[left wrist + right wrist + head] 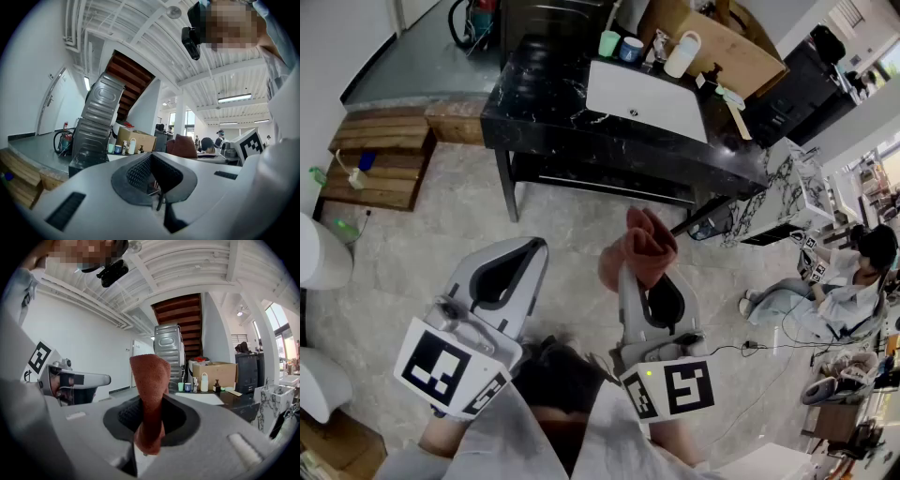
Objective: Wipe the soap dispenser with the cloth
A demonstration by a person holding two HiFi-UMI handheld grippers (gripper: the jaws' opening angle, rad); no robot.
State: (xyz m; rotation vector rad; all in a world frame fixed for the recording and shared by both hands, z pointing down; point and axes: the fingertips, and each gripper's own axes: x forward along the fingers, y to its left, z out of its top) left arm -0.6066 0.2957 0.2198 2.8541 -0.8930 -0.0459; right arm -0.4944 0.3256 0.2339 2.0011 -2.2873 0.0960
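A pale stone floor (422, 234) fills most of the head view, with a black marble counter (544, 103) standing across the top of it. At the far left a set of wooden steps (380, 155) sits against the wall. A white basin (647, 98) is set into the counter. Along the back edge stand a green cup (609, 43), a blue cup (630, 49) and a white bottle (682, 54). To their right is the soap dispenser (712, 75), a small dark pump bottle at the right rear corner of the basin. A cardboard box (722, 42) leans behind them. Far to the right a person (853, 281) sits on the floor.

Nearer the camera, the left gripper (525, 253) is held low over the floor and points toward the counter. In the left gripper view its jaws are pressed together with nothing between them.

Just to its right, the right gripper (639, 277) is clamped on the cloth (642, 246), a rust-red towel. The cloth stands up in a folded bunch above the jaws, with a short end hanging below them in the right gripper view. The cloth is well apart from the soap dispenser, which stands upright on the counter beyond it.
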